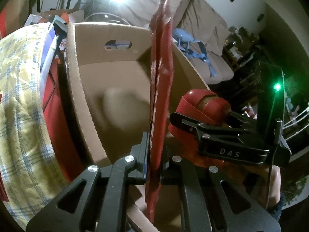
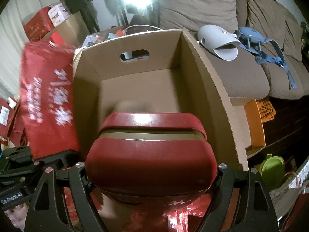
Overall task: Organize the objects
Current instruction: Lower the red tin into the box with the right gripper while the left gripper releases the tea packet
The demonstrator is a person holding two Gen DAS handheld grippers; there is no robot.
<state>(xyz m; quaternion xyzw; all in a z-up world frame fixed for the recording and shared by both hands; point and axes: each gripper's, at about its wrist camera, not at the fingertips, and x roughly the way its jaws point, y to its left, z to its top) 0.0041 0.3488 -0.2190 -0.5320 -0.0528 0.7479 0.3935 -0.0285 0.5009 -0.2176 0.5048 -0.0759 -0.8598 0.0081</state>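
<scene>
My left gripper [image 1: 154,164] is shut on a flat red packet [image 1: 161,81], which stands upright and edge-on over the near rim of an open cardboard box [image 1: 77,89]. In the right wrist view the same packet [image 2: 48,96] shows its white lettering, left of the box [image 2: 212,89]. A rounded red case with a gold band [image 2: 152,150] fills my right gripper [image 2: 152,176], whose jaws stand wide and press on both its sides above the box's near edge. From the left wrist view that case [image 1: 200,104] sits on the right, one black finger [image 1: 185,121] against it.
A brown sofa behind the box carries a white curved device [image 2: 218,42] and a blue strapped item [image 2: 258,40]. An orange basket [image 2: 258,116] and a green object [image 2: 272,166] lie to the right. Yellow checked fabric [image 1: 19,106] and red boxes [image 2: 38,23] crowd the left.
</scene>
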